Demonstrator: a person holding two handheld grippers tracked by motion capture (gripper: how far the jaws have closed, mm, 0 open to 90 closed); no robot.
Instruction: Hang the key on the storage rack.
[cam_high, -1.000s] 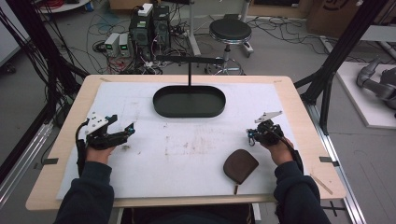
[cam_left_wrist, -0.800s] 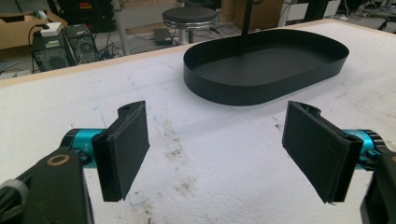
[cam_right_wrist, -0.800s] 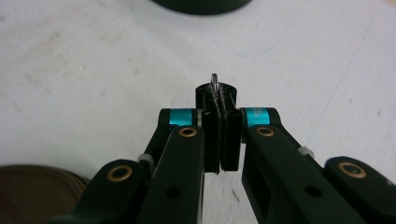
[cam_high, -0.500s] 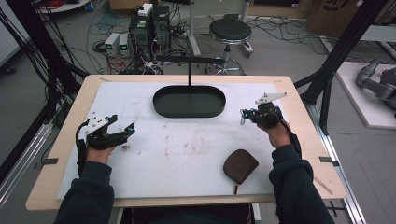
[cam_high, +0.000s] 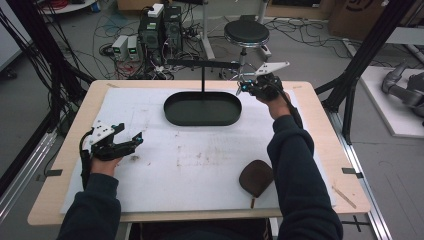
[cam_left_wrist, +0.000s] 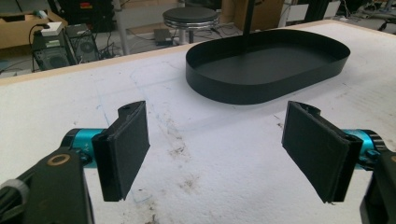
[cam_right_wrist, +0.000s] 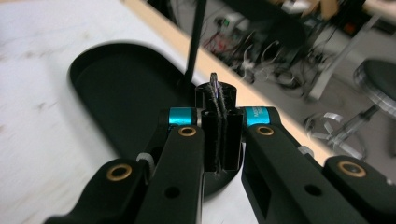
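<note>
A black oval tray (cam_high: 176, 114) lies at the back middle of the white mat, with a thin post (cam_high: 203, 80) and a crossbar (cam_high: 200, 63) rising from it. My right gripper (cam_high: 243, 86) is raised by the crossbar's right end. In the right gripper view its jaws (cam_right_wrist: 218, 122) are shut on a thin dark strip (cam_right_wrist: 215, 86) whose edge sticks up between the pads, just before a black round end (cam_right_wrist: 229, 91). What the strip is I cannot tell. My left gripper (cam_high: 131, 134) rests at the mat's left, wide open (cam_left_wrist: 219, 154), pointing at the tray (cam_left_wrist: 261, 93).
A brown flat pouch-like piece (cam_high: 256, 177) lies near the front edge beside the right forearm. The mat is stained in its middle. Behind the table stand a stool (cam_high: 246, 32), computer boxes (cam_high: 160, 25) and cables. A black frame post (cam_high: 367, 55) rises at the right.
My right hand has gone up and away from me, from beside the brown piece to the right end of the crossbar. The left hand has kept still.
</note>
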